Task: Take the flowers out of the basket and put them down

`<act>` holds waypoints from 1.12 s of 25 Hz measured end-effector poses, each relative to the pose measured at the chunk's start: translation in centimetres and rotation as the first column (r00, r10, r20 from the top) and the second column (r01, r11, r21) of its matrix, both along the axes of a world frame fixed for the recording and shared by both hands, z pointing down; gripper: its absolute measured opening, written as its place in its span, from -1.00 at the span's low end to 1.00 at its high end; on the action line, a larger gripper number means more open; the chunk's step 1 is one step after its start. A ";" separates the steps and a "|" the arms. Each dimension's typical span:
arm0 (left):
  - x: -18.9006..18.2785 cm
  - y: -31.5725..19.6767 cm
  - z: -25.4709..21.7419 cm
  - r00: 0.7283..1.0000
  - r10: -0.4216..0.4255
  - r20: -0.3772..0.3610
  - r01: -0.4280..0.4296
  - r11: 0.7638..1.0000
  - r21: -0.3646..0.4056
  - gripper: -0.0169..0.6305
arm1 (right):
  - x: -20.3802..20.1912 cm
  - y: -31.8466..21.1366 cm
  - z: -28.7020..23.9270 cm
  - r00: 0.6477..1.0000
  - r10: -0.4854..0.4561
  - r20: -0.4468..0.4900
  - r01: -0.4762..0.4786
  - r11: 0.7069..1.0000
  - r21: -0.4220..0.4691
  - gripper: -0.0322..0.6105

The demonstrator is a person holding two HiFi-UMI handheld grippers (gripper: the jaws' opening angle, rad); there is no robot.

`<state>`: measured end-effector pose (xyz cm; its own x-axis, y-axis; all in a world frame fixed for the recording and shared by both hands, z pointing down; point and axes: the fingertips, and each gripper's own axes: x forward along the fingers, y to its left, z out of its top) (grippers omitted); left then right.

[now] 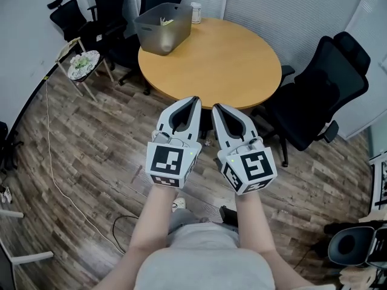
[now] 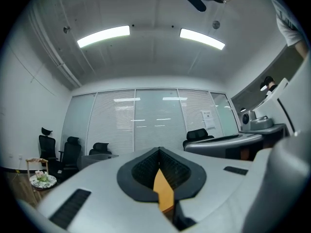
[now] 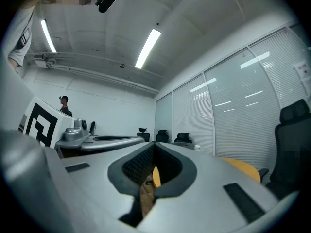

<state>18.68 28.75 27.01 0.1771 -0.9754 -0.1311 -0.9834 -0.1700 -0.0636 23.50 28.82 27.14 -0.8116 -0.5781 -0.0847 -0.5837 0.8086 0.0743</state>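
Quick note from where we're standing: both tongs are pressed together with nothing in them. The left gripper (image 1: 192, 104) and right gripper (image 1: 216, 109) are held side by side out in front of us, well apart from the basket (image 1: 162, 32). That grey basket sits at the far left edge of the round table (image 1: 224, 59), and all we can see of the flowers (image 1: 166, 21) is a few pale yellowish bits poking up near the rim. We'd guess they're light, soft and easy to crush, so we'd pinch low on the stems rather than on the blooms. We can't tell from here how the stems lie inside. The basket looks like thin plastic and may slide or tip as we pull, so one gripper on its rim seems smart. There's a white cup (image 1: 196, 12) just behind it that we shouldn't bump. Black office chairs ring the table, including a big one (image 1: 320, 95) on the right. The table itself stands between us and the basket. Off to the left there's a small stool with a plate (image 1: 83, 64) of something white and green, plus a cable (image 1: 51, 162) trailing across the floor.
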 end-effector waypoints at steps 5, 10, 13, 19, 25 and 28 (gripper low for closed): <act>-3.3 -1.4 -0.3 1.000 0.009 0.011 -0.009 1.000 0.005 -0.93 | -3.4 -1.6 -0.2 1.000 0.007 0.015 -0.007 1.000 -0.003 -0.82; -6.9 -2.0 -0.5 1.000 0.012 0.010 -0.013 1.000 0.011 -0.93 | -7.2 -2.0 -0.3 1.000 0.001 0.019 -0.001 1.000 0.000 -0.82; -8.2 -2.3 -0.6 1.000 0.019 0.003 -0.019 1.000 0.013 -0.93 | -8.5 -2.3 -0.3 1.000 0.001 0.017 -0.001 1.000 -0.001 -0.82; -10.1 -2.5 -0.4 0.999 0.038 -0.005 -0.038 0.999 0.016 -0.93 | -10.8 -2.5 0.0 1.000 0.007 0.015 -0.006 1.000 -0.010 -0.82; -11.6 -3.0 -0.5 1.000 0.021 -0.014 -0.021 1.000 0.021 -0.93 | -12.0 -3.2 0.0 1.000 0.001 0.010 -0.001 1.000 -0.011 -0.82; -12.5 -3.6 -0.5 1.000 0.006 -0.019 -0.006 1.000 0.023 -0.93 | -12.8 -3.4 0.3 1.000 -0.016 -0.006 0.016 1.000 -0.006 -0.82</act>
<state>6.15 25.17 26.55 0.1800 -0.9711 -0.1569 -0.9835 -0.1744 -0.0487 10.68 25.38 27.41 -0.8210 -0.5657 -0.0770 -0.5705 0.8180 0.0731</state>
